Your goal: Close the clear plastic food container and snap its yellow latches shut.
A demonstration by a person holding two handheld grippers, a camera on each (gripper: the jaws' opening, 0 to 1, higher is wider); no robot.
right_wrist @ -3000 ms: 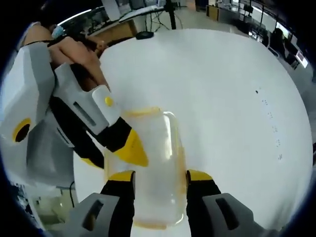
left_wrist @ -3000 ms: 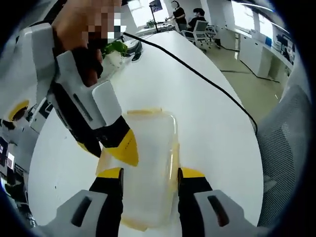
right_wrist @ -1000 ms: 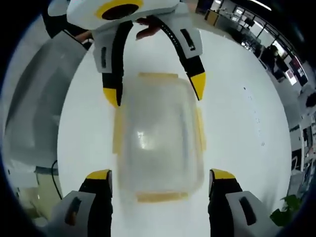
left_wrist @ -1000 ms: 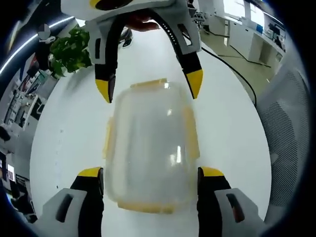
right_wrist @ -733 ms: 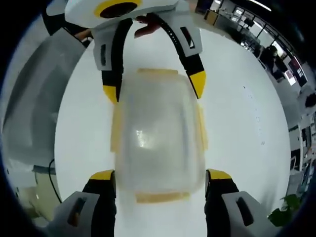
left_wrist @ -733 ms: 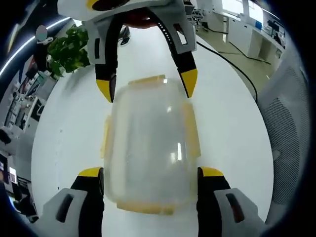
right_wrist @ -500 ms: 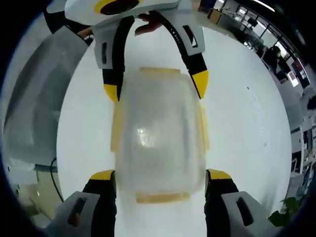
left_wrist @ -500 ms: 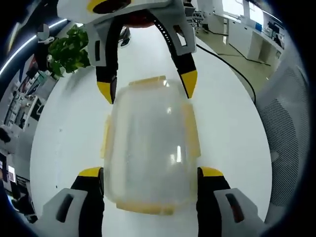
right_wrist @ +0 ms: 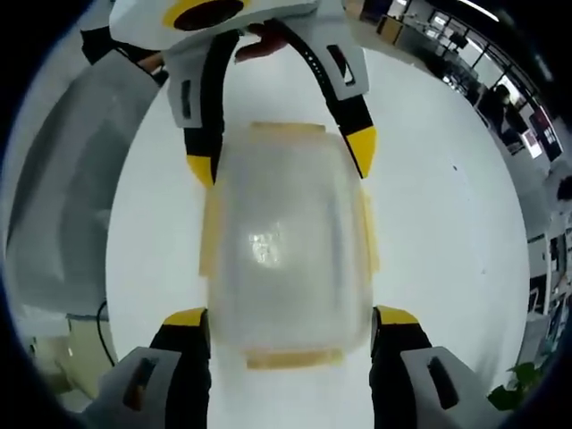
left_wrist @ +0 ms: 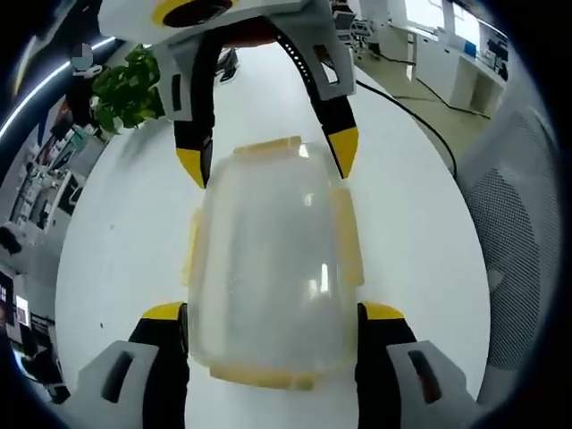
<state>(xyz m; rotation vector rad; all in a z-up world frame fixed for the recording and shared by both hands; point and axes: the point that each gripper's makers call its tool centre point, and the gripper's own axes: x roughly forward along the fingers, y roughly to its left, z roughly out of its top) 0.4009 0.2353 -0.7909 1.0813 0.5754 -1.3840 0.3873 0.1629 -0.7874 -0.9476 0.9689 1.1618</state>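
I'm straddling the clear container (left_wrist: 271, 268) with my left gripper (left_wrist: 273, 313) and right gripper (right_wrist: 288, 315), jaws wide, meeting end to end; white table (left_wrist: 420, 250) lying bare either side (latch (right_wrist: 295, 359) contact unclear).

White table (left_wrist: 420, 214) under clear container (left_wrist: 268, 259), black cable (left_wrist: 407, 112)

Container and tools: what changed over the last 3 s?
Both tools moved from side by side at one end of the container to opposite ends: the left tool straddles one end, the right tool the other, each with open jaws closing in on its sides. The container stayed on the table, lid on.
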